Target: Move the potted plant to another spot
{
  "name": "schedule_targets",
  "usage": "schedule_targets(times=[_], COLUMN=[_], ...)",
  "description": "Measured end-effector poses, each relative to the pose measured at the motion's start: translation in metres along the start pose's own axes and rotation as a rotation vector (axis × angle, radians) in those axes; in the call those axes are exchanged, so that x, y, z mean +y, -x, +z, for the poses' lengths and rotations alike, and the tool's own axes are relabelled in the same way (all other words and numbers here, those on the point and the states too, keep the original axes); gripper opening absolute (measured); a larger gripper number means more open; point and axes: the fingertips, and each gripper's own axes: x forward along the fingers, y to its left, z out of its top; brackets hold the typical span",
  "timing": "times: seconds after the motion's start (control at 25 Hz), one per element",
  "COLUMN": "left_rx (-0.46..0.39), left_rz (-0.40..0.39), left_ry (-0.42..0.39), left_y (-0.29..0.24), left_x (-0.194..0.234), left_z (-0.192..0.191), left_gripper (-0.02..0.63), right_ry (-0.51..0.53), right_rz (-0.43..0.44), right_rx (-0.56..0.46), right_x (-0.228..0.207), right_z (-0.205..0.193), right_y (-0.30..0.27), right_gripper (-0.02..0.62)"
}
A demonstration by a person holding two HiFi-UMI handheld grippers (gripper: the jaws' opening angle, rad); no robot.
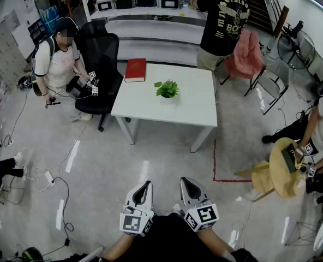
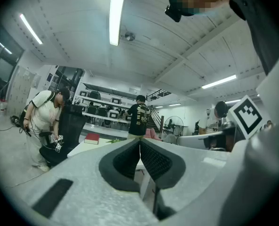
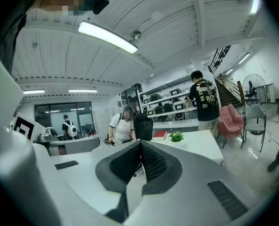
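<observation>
A small green potted plant (image 1: 167, 89) stands near the middle of a white table (image 1: 150, 105), well ahead of me; it also shows as a small green tuft (image 3: 176, 136) in the right gripper view. In the left gripper view only a sliver of its leaves (image 2: 115, 140) shows over the jaws. Both grippers are held low near my body, far short of the table. The left gripper (image 1: 141, 190) and the right gripper (image 1: 190, 188) each have their jaws pressed together with nothing between them.
A red book (image 1: 135, 69) lies at the table's far left corner. A black office chair (image 1: 100, 72) and a seated person (image 1: 57, 59) are left of the table. Another person (image 1: 222, 23) stands by shelves behind it. A pink chair (image 1: 246, 56) and a round yellow stool (image 1: 281, 168) are at the right. Cables (image 1: 47, 176) lie on the floor.
</observation>
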Motion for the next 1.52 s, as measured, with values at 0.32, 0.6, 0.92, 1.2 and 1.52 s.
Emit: schedule_targets(times=[0.32,0.6,0.92,1.2,1.52], left_rx=[0.001,-0.005,-0.02,-0.006,-0.012], left_rz=[0.006,-0.018,-0.037,-0.058,-0.1], left_ry=[0.015,0.017,0.021,0.024,0.017], left_y=[0.003,0.005,0.014,0.026,0.025], left_x=[0.007,0.01,0.033,0.064,0.089], left_z=[0.0,-0.003,-0.007,-0.008,-0.005], left_gripper=[0.018,0.018,0.018,0.018,0.018], right_ry=[0.008,-0.031,-0.008,-0.007,-0.002], right_rz=[0.005,0.002,-0.022,-0.055,-0.133], right_rx=[-0.001,-0.004,0.006,0.009,-0.008], right_x=[0.008,0.016,0.035,0.061,0.067], right_z=[0.001,-0.002,-0.01,-0.019,-0.021], right_y=[-0.003,-0.005,-0.016,-0.032,-0.045], right_gripper=[0.012,0.012,0.012,0.012,0.012])
